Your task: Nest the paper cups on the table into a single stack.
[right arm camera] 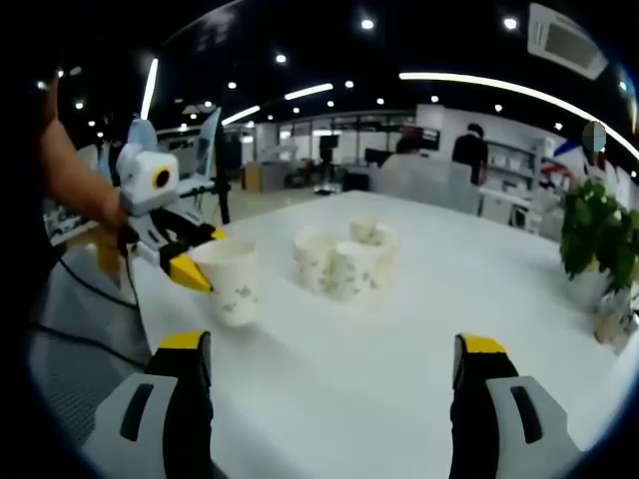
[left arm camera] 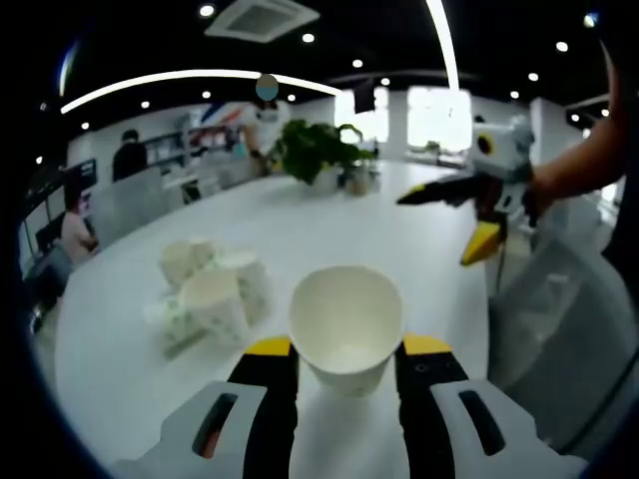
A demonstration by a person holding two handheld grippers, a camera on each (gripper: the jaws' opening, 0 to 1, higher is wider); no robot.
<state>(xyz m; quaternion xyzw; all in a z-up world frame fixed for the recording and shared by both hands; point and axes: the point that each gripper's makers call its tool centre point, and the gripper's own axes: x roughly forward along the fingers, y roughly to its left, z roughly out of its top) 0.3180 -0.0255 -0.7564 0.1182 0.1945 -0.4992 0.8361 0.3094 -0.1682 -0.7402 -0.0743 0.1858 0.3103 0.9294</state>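
In the left gripper view, a white paper cup point(left arm camera: 345, 325) sits upright between the yellow-tipped jaws of my left gripper point(left arm camera: 346, 351), which is shut on it. To its left a cluster of several patterned paper cups point(left arm camera: 212, 288) rests on the white table point(left arm camera: 329, 215). My right gripper point(left arm camera: 477, 215) enters from the right, held in the air with its jaws spread. In the right gripper view, my right gripper point(right arm camera: 334, 351) is open with nothing between its jaws. The left gripper point(right arm camera: 190, 257) holds the cup point(right arm camera: 230, 282) at the left, and the cup cluster point(right arm camera: 344, 259) lies farther back.
A potted green plant point(left arm camera: 318, 152) stands at the table's far side, also seen as the plant point(right arm camera: 599, 244) at the right. A person's arm point(left arm camera: 589, 160) holds the right gripper. People and desks fill the office behind. The table edge point(left arm camera: 499, 299) drops off at right.
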